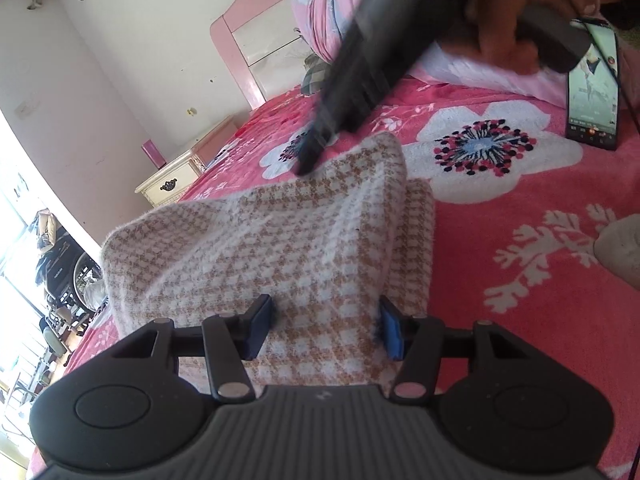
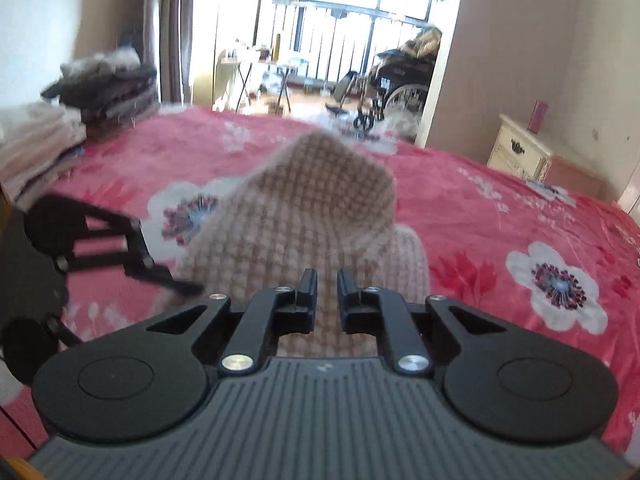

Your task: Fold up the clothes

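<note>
A beige-and-white houndstooth garment (image 1: pixel 280 248) lies bunched on the pink floral bedspread (image 1: pixel 520 208); it also shows in the right wrist view (image 2: pixel 304 208), blurred. My left gripper (image 1: pixel 326 326) is open, its blue-padded fingers (image 1: pixel 390 332) straddling the garment's near edge. My right gripper (image 2: pixel 327 292) is shut on a fold of the garment and lifts it into a peak. In the left wrist view the right gripper (image 1: pixel 308 166) shows from outside, its tip at the garment's far raised corner. In the right wrist view the left gripper (image 2: pixel 176 280) shows at the left.
A phone (image 1: pixel 594 84) lies on the bed at the right, by a pink quilt (image 1: pixel 320 0). A cream nightstand (image 2: pixel 520 152) stands beside the bed. Stacked folded clothes (image 2: pixel 80 100) sit at the bed's far left corner. A wheelchair (image 2: pixel 400 80) stands by the balcony door.
</note>
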Motion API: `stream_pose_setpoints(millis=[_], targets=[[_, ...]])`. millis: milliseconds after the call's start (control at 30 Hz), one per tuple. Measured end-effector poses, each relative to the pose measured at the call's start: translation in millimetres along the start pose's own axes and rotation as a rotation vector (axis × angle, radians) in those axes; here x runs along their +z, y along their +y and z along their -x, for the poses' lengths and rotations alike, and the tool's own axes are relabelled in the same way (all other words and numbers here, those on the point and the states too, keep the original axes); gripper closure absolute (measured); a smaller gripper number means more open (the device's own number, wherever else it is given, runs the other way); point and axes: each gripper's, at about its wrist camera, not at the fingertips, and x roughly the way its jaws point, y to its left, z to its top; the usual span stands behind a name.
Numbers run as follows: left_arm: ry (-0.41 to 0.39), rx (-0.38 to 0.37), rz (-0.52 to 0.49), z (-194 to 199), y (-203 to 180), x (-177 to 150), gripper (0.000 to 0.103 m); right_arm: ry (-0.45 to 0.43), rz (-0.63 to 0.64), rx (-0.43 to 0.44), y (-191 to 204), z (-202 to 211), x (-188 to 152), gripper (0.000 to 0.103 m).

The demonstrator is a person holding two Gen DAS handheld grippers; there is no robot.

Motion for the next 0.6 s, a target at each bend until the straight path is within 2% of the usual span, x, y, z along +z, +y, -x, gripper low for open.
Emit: stream_pose_setpoints(millis=[67,100,167,233,300,400,467,533,600], targets=[[0.009,-0.036,-0.012,-4.8,-5.9,-4.3,0.048,0.204,0.046,-0.005,-0.2,-43.4,-34.7,0.095],[0.008,-0.046,-0.038,-7.5,-12.9,-6.9,0.048,0.267,0.042,0.003,-2.5,-61.3,-55.1,0.097],[-0.012,0.004,-0.117,-10.5,-28.4,-9.9,0.045,0.258,0.036,-0.004,-4.6,-70.9,-78.3,0.098],[-0.02,0.007,-0.113,-11.8,-27.6,-10.3,0.044,0.272,0.057,-0.03,0.3,-66.9,-70.9,0.098],[-0.025,-0.025,-0.048,-9.9,-16.6,-8.0,0.045,0.285,0.066,-0.032,-0.7,-61.9,-62.5,0.098],[-0.029,-0.042,0.019,-10.5,-12.6,-4.8,0.045,0.229,0.08,-0.022,-6.3,-37.7,-28.2,0.097],[-0.037,-0.053,0.04,-11.5,-12.9,-3.2,0.045,0.12,0.109,-0.012,-4.0,-19.0,8.2,0.097],[-0.05,-0.078,0.039,-12.8,-15.3,-2.4,0.045,0.024,0.14,0.051,3.8,-12.3,43.9,0.096],[-0.061,-0.104,0.022,-15.0,-21.0,-2.1,0.046,-0.056,0.229,0.103,24.4,-17.9,73.8,0.096]])
